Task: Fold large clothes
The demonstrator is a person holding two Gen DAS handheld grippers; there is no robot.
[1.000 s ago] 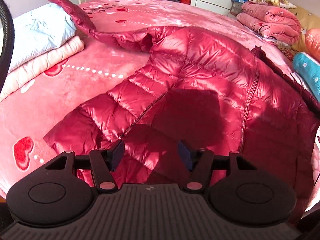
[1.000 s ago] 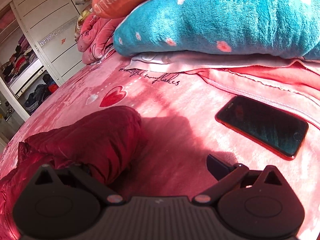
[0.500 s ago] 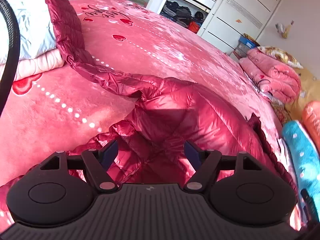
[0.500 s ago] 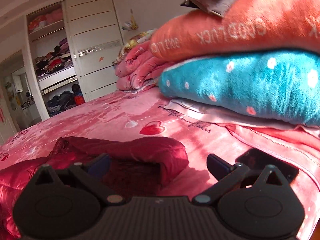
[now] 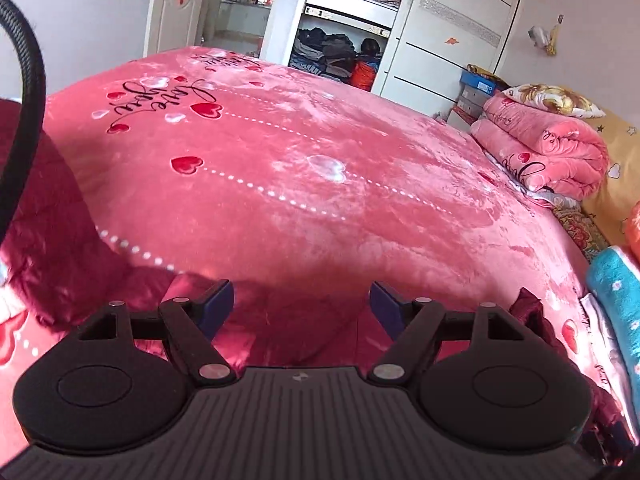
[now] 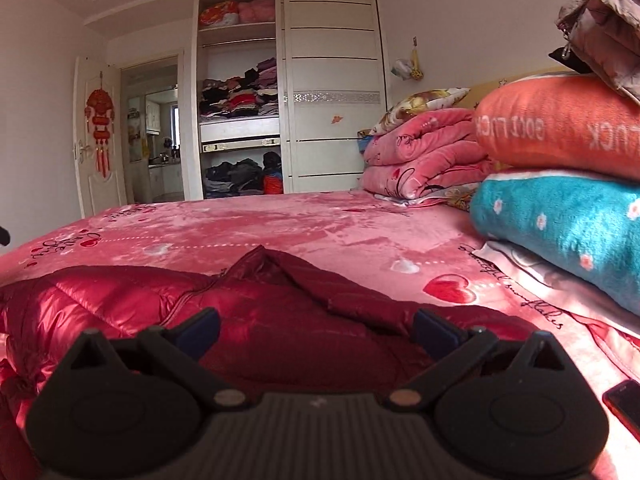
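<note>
Currently the red jacket (image 6: 120, 300) lies spread on the pink bedspread (image 5: 320, 184); left gripper (image 5: 302, 306) is open, holding nothing, low over a jacket fold. Right gripper (image 6: 316, 326) likewise open above the jacket; phone (image 6: 626, 404) lies right of it.

jacket (image 6: 120, 304): glossy crimson, quilted | bed cover (image 5: 320, 184): pink, red and white hearts, dotted white lines, black script | folded blanket (image 6: 560, 220): teal, small pink-white flowers | cushion (image 6: 560, 128): orange, pale lettering (upside down) | wardrobe (image 6: 332, 88): white | phone (image 6: 626, 404): black, red edge
</note>
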